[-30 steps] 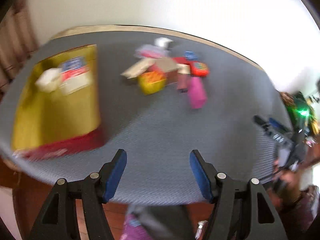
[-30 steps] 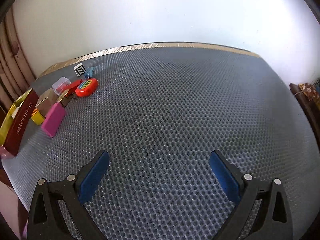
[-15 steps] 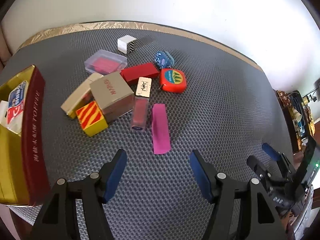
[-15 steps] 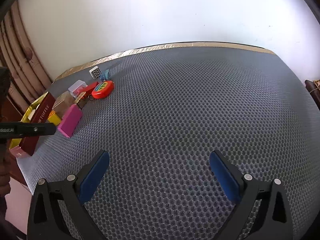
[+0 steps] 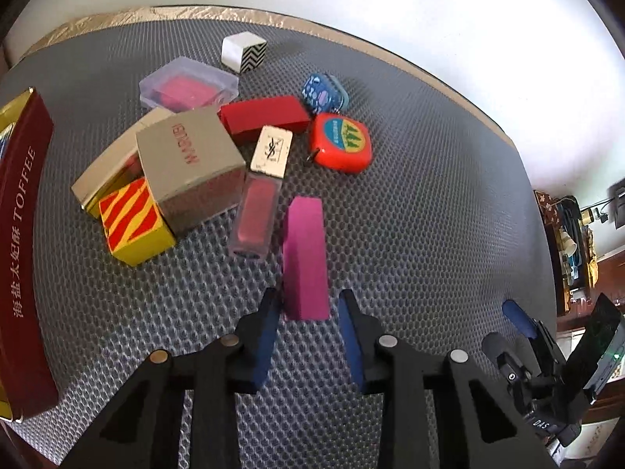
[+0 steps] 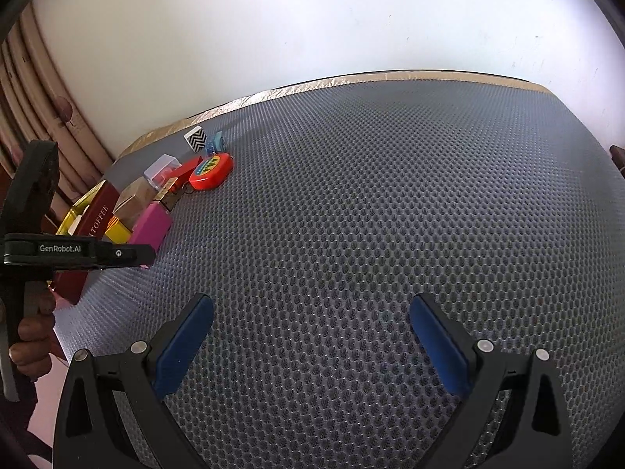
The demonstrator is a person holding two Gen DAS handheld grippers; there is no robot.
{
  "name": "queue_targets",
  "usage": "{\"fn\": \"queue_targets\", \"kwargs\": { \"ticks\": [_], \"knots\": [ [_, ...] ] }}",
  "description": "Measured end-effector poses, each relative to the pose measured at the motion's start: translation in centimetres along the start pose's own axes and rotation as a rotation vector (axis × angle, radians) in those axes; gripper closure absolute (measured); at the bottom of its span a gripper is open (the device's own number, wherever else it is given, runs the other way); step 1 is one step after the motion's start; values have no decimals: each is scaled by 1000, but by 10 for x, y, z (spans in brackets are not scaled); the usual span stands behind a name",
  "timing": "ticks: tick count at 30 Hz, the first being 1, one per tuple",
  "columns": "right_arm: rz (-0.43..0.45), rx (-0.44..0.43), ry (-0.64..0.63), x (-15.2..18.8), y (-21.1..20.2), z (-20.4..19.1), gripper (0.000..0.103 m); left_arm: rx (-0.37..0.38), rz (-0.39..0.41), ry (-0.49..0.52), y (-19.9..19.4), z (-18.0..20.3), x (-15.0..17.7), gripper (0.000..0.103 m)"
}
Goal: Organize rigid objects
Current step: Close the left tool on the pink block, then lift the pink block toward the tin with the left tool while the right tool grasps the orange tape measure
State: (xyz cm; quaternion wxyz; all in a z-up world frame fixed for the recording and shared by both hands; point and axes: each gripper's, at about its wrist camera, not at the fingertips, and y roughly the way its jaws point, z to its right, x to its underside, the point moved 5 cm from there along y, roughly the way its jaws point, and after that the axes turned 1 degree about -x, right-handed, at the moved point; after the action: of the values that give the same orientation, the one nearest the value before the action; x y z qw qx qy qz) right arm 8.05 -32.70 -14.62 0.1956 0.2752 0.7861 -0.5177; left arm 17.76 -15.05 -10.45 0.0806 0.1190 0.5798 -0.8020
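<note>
A magenta box [image 5: 302, 250] lies on the grey mesh mat [image 5: 410, 234], at the near end of a pile of small objects. My left gripper [image 5: 306, 297] points steeply down over the box's near end. Its jaws are closing, one on each side of the box, and a thin gap still shows at each pad. In the right wrist view the same magenta box [image 6: 150, 226] sits at the left. My right gripper [image 6: 310, 305] stands open above bare mat, with nothing between its fingers.
The pile holds a grey box [image 5: 187, 164], a yellow-red striped box [image 5: 133, 222], a lip gloss [image 5: 261, 195], a red box [image 5: 265, 117], an orange tape measure [image 5: 340, 144], a clear case [image 5: 187, 86] and a chevron cube [image 5: 244, 51]. A toffee tin [image 5: 23, 234] stands at the left edge.
My left gripper has come forward and down to the pile, and its jaws have narrowed around the magenta box. It now shows at the left of the right wrist view.
</note>
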Motion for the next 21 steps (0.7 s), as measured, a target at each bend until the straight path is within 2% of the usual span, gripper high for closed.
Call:
{"fn": "queue_targets", "kwargs": {
  "ticks": [6, 7, 8, 10, 13, 16, 19, 21],
  "knots": [
    [-4, -2, -4, 0, 2, -1, 1, -3, 13, -18, 6, -4, -19, 73],
    [-4, -2, -4, 0, 2, -1, 1, -3, 22, -15, 6, -4, -21, 78],
    [-4, -2, -4, 0, 2, -1, 1, -22, 29, -3, 6, -4, -21, 88],
    [-5, -1, -5, -1, 2, -1, 1, -43, 46, 8, 6, -2, -26, 88],
    [-8, 9, -13, 0, 4, -3, 1, -60, 74, 3, 1, -2, -19, 89],
    [-13, 20, -23, -1, 6, -5, 1, -20, 88, -23, -7, -9, -9, 89],
    [-17, 39, -25, -2, 7, -6, 1, -43, 124, -6, -24, -17, 6, 88],
    [-2, 14, -28, -9, 6, -11, 1, -50, 140, 2, -32, -22, 17, 88]
  ]
}}
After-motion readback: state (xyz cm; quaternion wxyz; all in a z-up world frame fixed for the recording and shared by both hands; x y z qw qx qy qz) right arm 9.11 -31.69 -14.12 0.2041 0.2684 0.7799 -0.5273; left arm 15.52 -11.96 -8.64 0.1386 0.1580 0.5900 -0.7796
